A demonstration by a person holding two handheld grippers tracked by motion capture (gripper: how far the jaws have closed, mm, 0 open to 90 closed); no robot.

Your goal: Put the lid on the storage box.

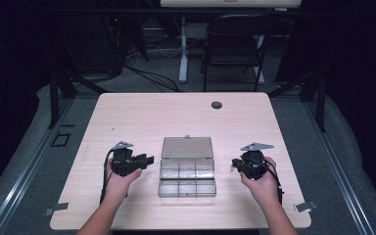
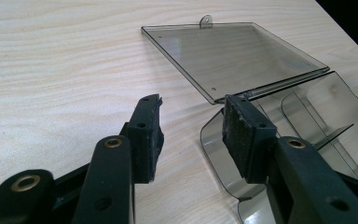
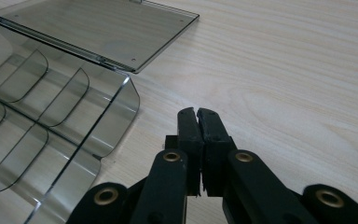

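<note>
The person's two forearms enter at the near edge of the table (image 1: pixel 127 110), a pale wood-grain top. The left gripper (image 1: pixel 148 159) is held just left of the clear plastic organiser box (image 1: pixel 187 179), its jaws standing apart with nothing between them; in the left gripper view the fingertips (image 2: pixel 149 122) hang over bare wood, and the box's rounded corner lies just beyond and under the right-hand pad. The box sits between the two grippers, its lid (image 1: pixel 187 147) folded flat on the table behind the divided compartments. The right gripper (image 1: pixel 233 164) is just right of the box, jaws pressed together on nothing; bare wood lies ahead of its fingertips (image 3: pixel 189 122). A small dark disc (image 1: pixel 217 105) sits near the table's far edge. Beyond stand a folding chair (image 1: pixel 236 46) and trailing floor cables in a dark room.
</note>
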